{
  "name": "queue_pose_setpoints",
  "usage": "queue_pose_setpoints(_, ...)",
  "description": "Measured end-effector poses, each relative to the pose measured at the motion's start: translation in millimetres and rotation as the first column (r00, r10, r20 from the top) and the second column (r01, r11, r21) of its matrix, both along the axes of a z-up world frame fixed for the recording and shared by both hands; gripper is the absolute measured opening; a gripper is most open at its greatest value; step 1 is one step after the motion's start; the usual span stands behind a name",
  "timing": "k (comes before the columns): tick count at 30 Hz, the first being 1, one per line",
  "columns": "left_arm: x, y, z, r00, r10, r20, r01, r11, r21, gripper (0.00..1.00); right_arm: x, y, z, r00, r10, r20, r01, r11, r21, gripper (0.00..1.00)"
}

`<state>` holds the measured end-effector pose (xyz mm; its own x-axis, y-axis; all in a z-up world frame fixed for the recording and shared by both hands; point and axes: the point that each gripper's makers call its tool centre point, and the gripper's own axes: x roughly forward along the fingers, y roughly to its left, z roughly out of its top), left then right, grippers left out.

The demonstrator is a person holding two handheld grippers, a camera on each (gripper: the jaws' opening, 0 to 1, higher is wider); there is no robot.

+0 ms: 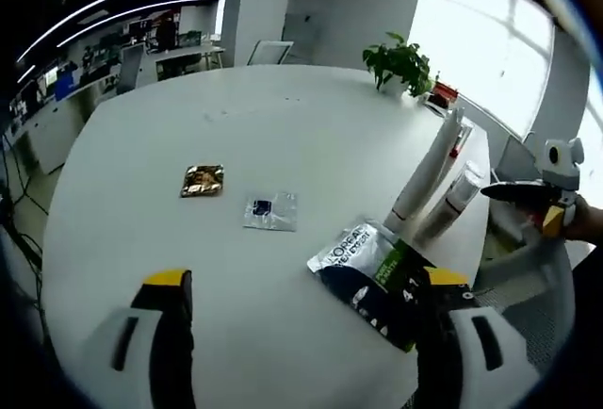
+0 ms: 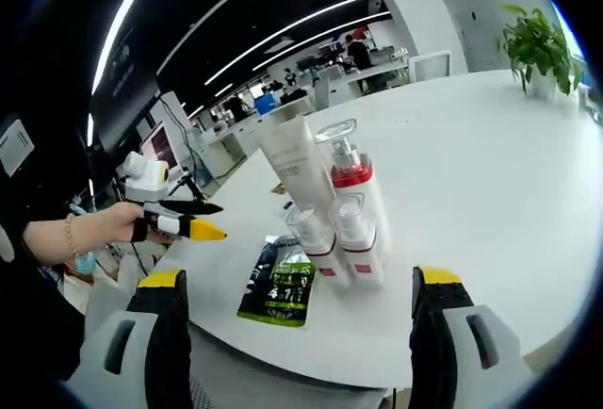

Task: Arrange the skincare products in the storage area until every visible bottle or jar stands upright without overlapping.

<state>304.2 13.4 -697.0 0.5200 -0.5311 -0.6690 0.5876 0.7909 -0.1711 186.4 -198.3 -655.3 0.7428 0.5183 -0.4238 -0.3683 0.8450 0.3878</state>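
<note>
We see the left gripper (image 1: 306,310) with its jaws spread wide and nothing between them, hovering over the white bench (image 1: 283,136); the dark sachet pack (image 1: 382,282) lies flat just ahead of its right jaw, partly behind that jaw's tip. Beyond the pack, the white tube (image 1: 426,171) and the clear-capped bottles (image 1: 452,197) stand close together near the bench edge. Farther to the left lie a small clear sachet (image 1: 270,211) and a gold sachet (image 1: 203,180), well apart from the jaws. The right gripper (image 2: 297,310) also has its jaws wide apart and grips nothing; in its view the tube, a red-collared bottle (image 2: 347,169) and two smaller bottles (image 2: 330,235) cluster upright, centred between and ahead of the jaws, touching one another. A potted plant (image 1: 400,62) stands at the far edge.
</note>
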Motion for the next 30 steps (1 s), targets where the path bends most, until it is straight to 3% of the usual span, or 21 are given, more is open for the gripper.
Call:
queue_pose_setpoints(11, 29.0, -12.0, -18.7, 0.999, -0.033, -0.030, 0.035, 0.998, 0.046, 0.83, -0.5, -0.8, -1.8, 1.000, -0.008, -0.005, 0.008, 1.000, -0.022, 0.97)
queue_pose_setpoints(30, 70.7, -31.4, -48.3, 0.996, -0.088, 0.001, 0.086, 0.975, 0.205, 0.69, 0.5, -7.2, -4.6, 0.999, -0.041, -0.022, 0.041, 0.999, -0.014, 0.97)
